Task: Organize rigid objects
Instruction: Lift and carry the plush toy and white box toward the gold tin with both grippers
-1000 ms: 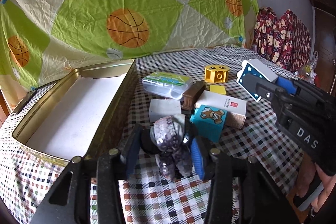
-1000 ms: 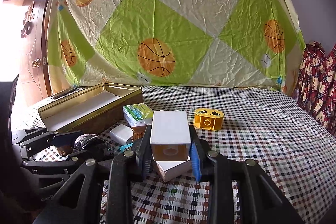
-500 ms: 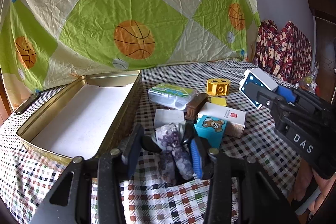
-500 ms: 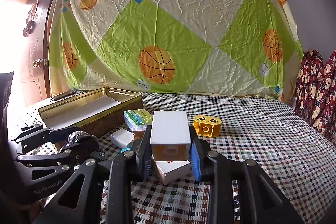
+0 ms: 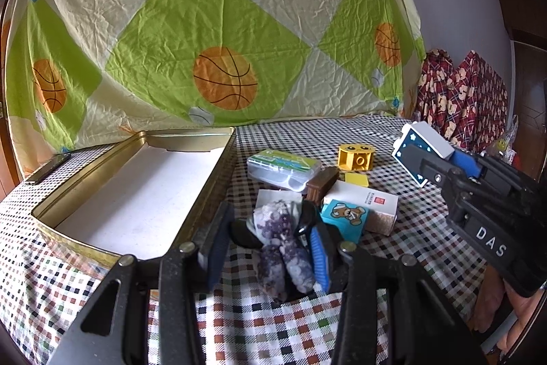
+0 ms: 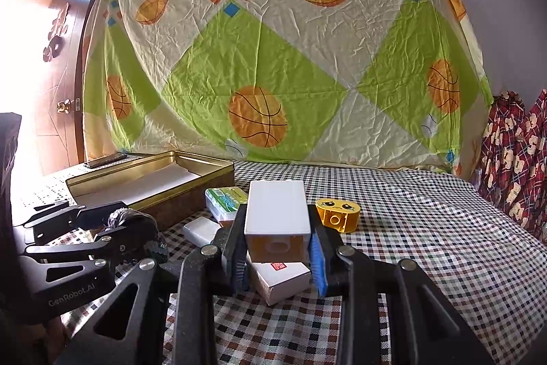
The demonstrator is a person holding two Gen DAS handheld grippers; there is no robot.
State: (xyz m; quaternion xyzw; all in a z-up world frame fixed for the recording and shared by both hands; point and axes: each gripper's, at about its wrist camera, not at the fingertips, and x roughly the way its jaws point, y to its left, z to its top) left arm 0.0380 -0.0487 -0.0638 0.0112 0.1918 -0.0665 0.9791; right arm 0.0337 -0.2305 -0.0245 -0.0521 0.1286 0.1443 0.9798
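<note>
My left gripper is shut on a purple sequinned soft toy with black parts, held just off the checked tablecloth beside the right wall of the open gold tin. The tin's white bottom is bare. In the right wrist view my right gripper is shut on a white block with a yellow underside, above a white box. The left wrist view shows that block's blue starred face at the right. The left gripper with the toy appears low on the left.
Between the grippers lies a pile: a clear case with a green label, a brown block, a blue bear block, a white box with red print, a yellow face block. A phone lies behind the tin. A sheet hangs behind.
The left gripper has tipped upward, and the purple toy has swung in its jaws so that its legs point toward the camera. The right gripper has stayed put with its block.
</note>
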